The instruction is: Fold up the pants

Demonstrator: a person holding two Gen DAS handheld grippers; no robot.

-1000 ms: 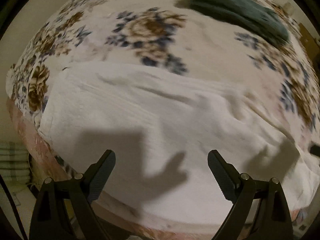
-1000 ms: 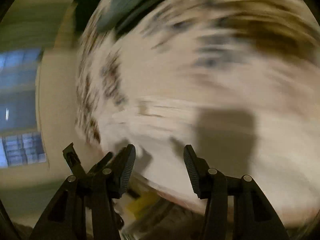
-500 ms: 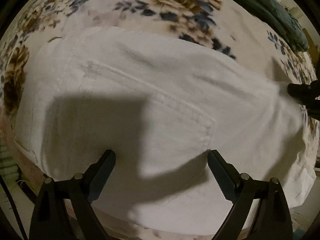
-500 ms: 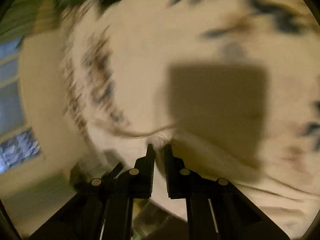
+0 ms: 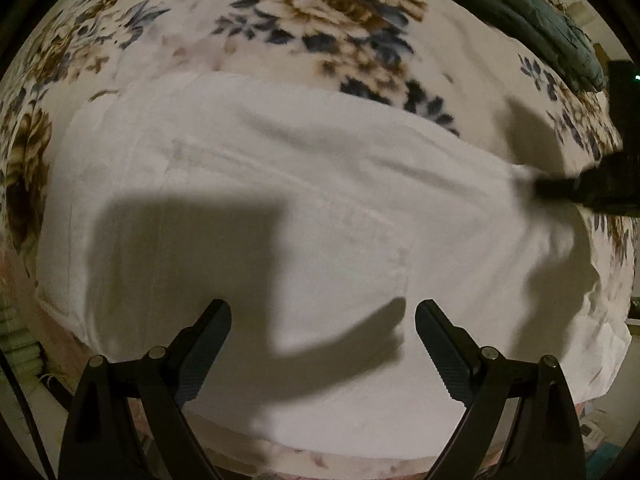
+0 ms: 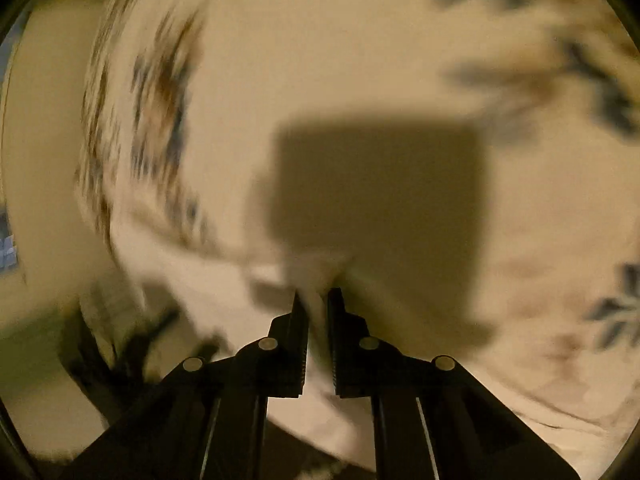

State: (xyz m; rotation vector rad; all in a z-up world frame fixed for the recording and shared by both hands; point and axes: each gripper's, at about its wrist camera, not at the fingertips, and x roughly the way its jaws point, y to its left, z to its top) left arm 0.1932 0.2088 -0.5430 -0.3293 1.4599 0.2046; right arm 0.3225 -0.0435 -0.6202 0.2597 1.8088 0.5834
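Pinching white pants (image 6: 316, 360) between its fingers (image 6: 294, 344), right gripper (image 6: 318, 300).

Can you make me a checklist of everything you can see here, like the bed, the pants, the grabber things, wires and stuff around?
Surface: a floral blanket with brown and blue flowers.
Job's things: white pants spread flat on the blanket, back pocket facing up.
Clutter: a dark green folded cloth at the far right edge of the blanket.
Grippers: left gripper open, hovering above the pants; right gripper shut on a pinch of the pants' fabric, its view blurred.
Cables: a thin dark cord at the lower left edge of the left view.
Surroundings: dim room; too blurred to tell more.
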